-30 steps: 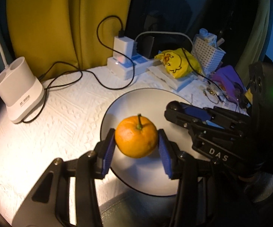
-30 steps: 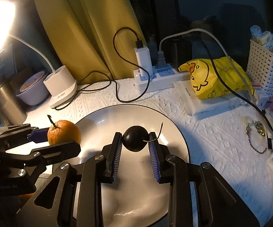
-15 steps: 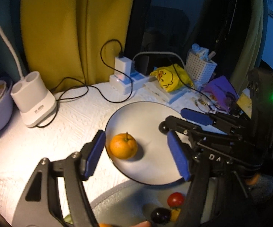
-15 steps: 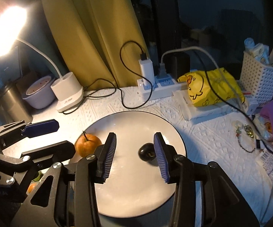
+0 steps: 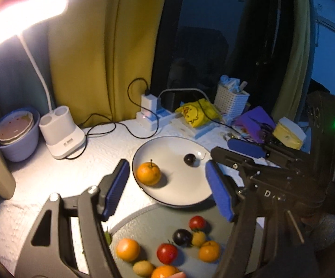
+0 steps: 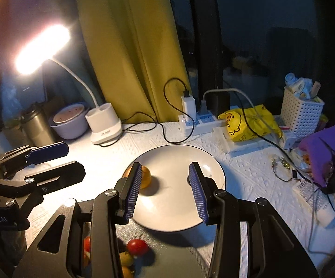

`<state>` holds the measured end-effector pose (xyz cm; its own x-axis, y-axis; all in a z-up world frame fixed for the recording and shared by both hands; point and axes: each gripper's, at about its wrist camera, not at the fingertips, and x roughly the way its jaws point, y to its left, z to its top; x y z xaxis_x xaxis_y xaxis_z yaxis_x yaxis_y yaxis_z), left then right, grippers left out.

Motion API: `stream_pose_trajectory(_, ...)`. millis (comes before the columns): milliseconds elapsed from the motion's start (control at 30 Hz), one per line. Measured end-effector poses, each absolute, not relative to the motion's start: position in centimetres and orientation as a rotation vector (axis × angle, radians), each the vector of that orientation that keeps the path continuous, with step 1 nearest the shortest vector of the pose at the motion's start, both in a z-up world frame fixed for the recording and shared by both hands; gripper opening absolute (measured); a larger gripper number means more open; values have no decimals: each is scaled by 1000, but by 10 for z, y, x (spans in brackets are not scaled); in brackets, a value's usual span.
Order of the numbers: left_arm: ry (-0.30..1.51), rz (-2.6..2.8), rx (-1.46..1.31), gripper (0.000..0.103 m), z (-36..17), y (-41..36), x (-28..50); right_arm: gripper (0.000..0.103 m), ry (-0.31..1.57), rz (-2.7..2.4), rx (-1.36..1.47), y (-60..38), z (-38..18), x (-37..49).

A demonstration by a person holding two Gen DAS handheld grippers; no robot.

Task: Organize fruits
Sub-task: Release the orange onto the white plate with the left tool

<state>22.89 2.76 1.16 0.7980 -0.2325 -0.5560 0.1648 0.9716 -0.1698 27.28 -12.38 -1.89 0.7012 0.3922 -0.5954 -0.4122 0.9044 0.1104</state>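
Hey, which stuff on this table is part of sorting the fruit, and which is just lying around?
Part of the job: orange, dark cherry, white plate, grey tray of fruit.

Lying around: desk lamp, power strip, yellow bag, white basket, purple bowl.

Round pale grey plate, small orange tangerine and dark cherry — yellow curtain, white embossed tablecloth, white perforated basket, yellow duck-printed bag — blue ribbed pads noted.

A lit white desk lamp glows at the upper left; a yellow curtain hangs at the centre beside a dark window.
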Motion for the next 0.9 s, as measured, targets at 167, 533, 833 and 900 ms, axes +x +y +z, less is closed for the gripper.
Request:
stream_pose_trajectory(167,588,-211,-121,69,17,26,207,44,648,447,-45,-121,-8,249)
stream_pose_trajectory(533,565,-202,-123,69,15,21,166,44,661,408,-61,-126,-8,218)
stream_pose_trajectory(833,608,-181,-143,69,-8,22,153,44,680,399,-72,-136,-22,200)
stream_pose_trajectory(900,620,-176,-142,69,-14,22,150,44,690,397,-67,-139,-28,198)
